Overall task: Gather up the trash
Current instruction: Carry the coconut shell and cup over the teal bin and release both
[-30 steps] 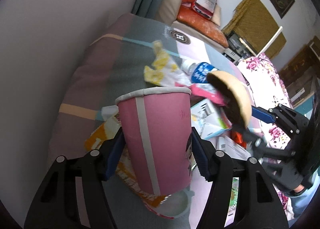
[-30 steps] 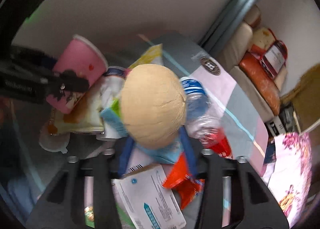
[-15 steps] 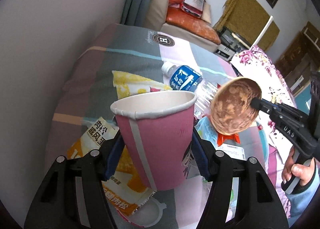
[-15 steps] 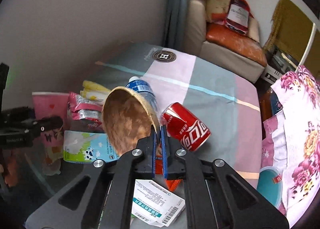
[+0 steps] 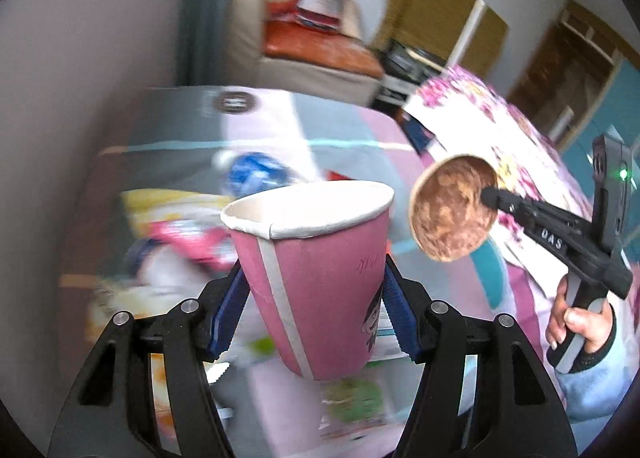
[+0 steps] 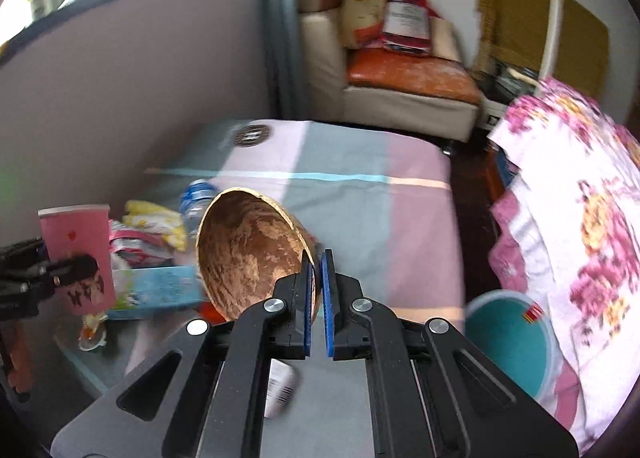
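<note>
A pink paper cup (image 5: 316, 258) with a white rim stands upright in the air, and my left gripper (image 5: 312, 286) is shut on its sides. The cup (image 6: 76, 242) shows at the left edge of the right wrist view. My right gripper (image 6: 318, 262) is shut on the thin rim of a brown half coconut shell (image 6: 248, 254), whose hollow side faces the camera. From the left wrist view the shell (image 5: 452, 214) hangs to the right of the cup, pinched by the right gripper (image 5: 490, 196), which a hand holds.
Below lies a table with a striped cloth (image 6: 360, 218), with a heap of trash at its left: a plastic bottle (image 6: 196, 198), a yellow wrapper (image 6: 156, 218), a blue carton (image 6: 160, 290). A teal bin (image 6: 508, 338) stands on the right beside a floral cloth (image 6: 580, 218). A sofa (image 6: 400, 90) is behind.
Both grippers rose and moved right, away from the trash heap. The right gripper rolled; its jaws narrowed from around the shell's dome to its rim. The cup stayed in the left gripper.
</note>
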